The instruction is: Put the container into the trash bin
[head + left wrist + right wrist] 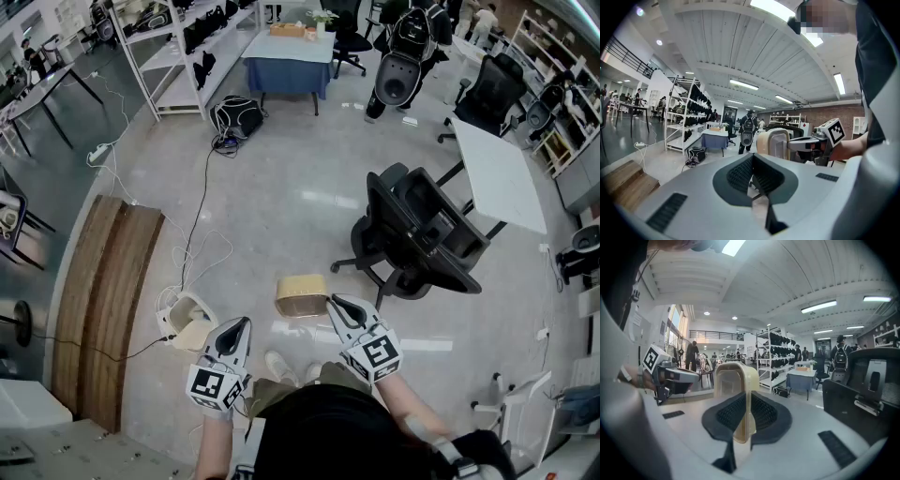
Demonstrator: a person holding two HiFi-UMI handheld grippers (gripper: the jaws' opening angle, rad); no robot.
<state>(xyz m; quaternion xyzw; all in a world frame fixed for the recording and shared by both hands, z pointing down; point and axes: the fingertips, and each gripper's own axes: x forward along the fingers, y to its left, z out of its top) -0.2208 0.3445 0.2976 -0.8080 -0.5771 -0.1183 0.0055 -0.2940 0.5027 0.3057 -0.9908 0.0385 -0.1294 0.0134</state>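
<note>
Container [300,295], a pale beige plastic tub, hung in the air above the floor, to the right of the trash bin [172,317] and clear of it, not yet over its mouth. The right gripper [334,304] had it by one thin wall, jaws closed on the rim with the tub standing upright beyond the pads, as the right gripper view showed. The left gripper [240,326] was level with it, closer to the bin, jaws drawn together on nothing.

By that reading the pick-up was done, while the carry across to the bin and the drop remained. The tub looked empty through its cloudy sides, though its floor was out of sight. The white bin stood open on the floor with something pale inside; whether liner or rubbish could not be told.

A wooden platform [108,300] lay just left of the bin, with cables [192,244] trailing past it. A black office chair [417,234] stood well to the right of the bin, beyond the tub.
</note>
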